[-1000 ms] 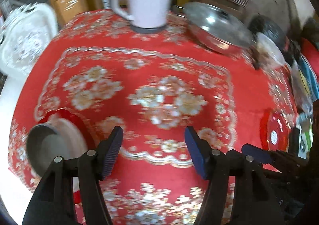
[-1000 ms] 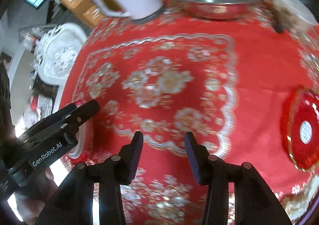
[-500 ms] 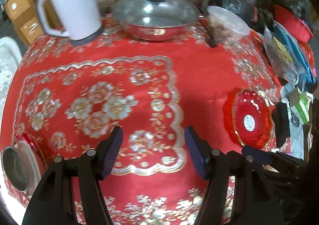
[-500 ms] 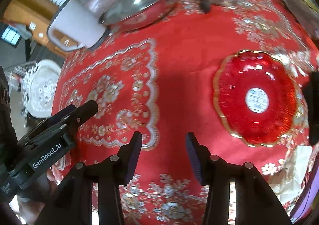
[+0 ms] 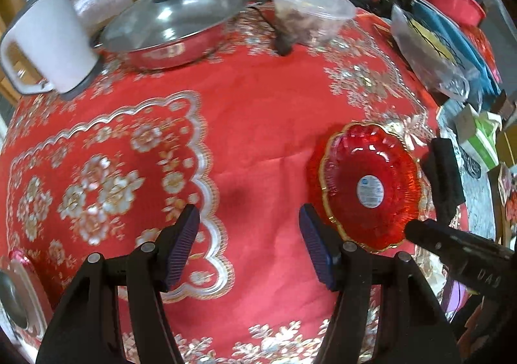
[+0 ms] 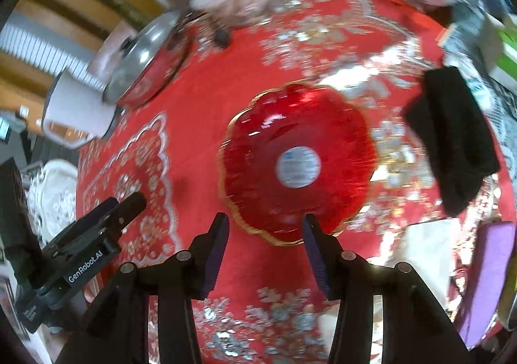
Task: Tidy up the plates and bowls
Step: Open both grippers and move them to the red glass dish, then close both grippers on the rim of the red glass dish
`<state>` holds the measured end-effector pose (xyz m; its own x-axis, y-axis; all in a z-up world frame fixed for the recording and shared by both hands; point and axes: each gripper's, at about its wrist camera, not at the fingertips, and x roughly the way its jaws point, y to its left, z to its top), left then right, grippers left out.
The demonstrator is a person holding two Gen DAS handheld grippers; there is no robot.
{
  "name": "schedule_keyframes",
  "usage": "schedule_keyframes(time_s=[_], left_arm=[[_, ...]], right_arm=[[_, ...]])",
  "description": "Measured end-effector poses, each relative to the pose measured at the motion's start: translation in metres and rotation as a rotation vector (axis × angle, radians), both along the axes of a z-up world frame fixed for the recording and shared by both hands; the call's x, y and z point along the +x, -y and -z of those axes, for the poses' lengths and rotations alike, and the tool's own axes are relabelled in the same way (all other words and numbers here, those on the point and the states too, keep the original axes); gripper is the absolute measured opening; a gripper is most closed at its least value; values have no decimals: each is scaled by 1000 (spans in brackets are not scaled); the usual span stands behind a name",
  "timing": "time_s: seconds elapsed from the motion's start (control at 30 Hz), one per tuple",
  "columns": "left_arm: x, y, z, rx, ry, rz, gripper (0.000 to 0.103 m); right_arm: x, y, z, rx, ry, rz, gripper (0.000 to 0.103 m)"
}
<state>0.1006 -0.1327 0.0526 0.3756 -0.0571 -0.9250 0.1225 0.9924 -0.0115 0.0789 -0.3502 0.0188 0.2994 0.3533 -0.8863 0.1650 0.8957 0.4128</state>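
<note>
We hover over a table draped in a red cloth patterned with silver flowers, both tools empty: the right gripper has its jaws spread apart with nothing between them, lined up on the near rim of the red scalloped plate, and the left gripper is likewise wide open above bare cloth just left of that plate. The step in hand looks to us like the approach to the plate, which lies flat near the table's right side with a round sticker at its centre. At the far left edge of the left wrist view a metal bowl sits on what seems another red plate, the likely place for stacking. Next, we judge, the right tool must drop lower and slip one finger under the thin gilt rim, a shallow grip on slick material. Room is open to the plate's left; on its right a black block lies close, and clutter crowds the table's right edge.
</note>
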Motion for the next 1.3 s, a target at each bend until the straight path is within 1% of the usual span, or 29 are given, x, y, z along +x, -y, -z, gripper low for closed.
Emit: schedule_keyframes(time_s=[0.1, 0.33, 0.43, 0.67, 0.77, 0.87, 0.97, 1.0, 1.1, 1.17, 1.2, 1.23, 1.27, 1.3], left_arm=[[6, 16, 4, 2, -6, 26, 63], [19, 37, 13, -1, -19, 56, 63], [26, 44, 21, -5, -37, 65, 63], [43, 54, 41, -47, -92, 58, 63], [50, 63, 51, -57, -125, 66, 63], [52, 71, 56, -74, -134, 79, 63], [57, 77, 64, -74, -167, 88, 63], [58, 78, 67, -78, -180, 93, 63], [60, 81, 74, -79, -201, 94, 63], [61, 82, 78, -73, -214, 97, 63], [61, 83, 79, -66, -220, 103, 63], [60, 85, 81, -50, -222, 111, 62], [59, 86, 82, -36, -218, 117, 52], [57, 89, 83, -16, -212, 130, 42]], right_arm=[[0, 22, 4, 0, -9, 43, 49], [3, 53, 16, 12, -24, 115, 49], [6, 60, 21, 20, -31, 132, 50], [20, 74, 40, 45, -46, 162, 50], [25, 79, 47, 77, -50, 176, 50], [33, 78, 52, 76, -54, 166, 50], [39, 78, 56, 78, -54, 158, 49], [42, 76, 57, 76, -55, 150, 48], [48, 72, 63, 58, -71, 124, 37], [48, 71, 65, 55, -74, 122, 35], [48, 71, 66, 51, -74, 124, 31], [48, 72, 66, 46, -73, 124, 25], [48, 71, 67, 39, -74, 120, 21], [48, 69, 67, 34, -76, 111, 14]])
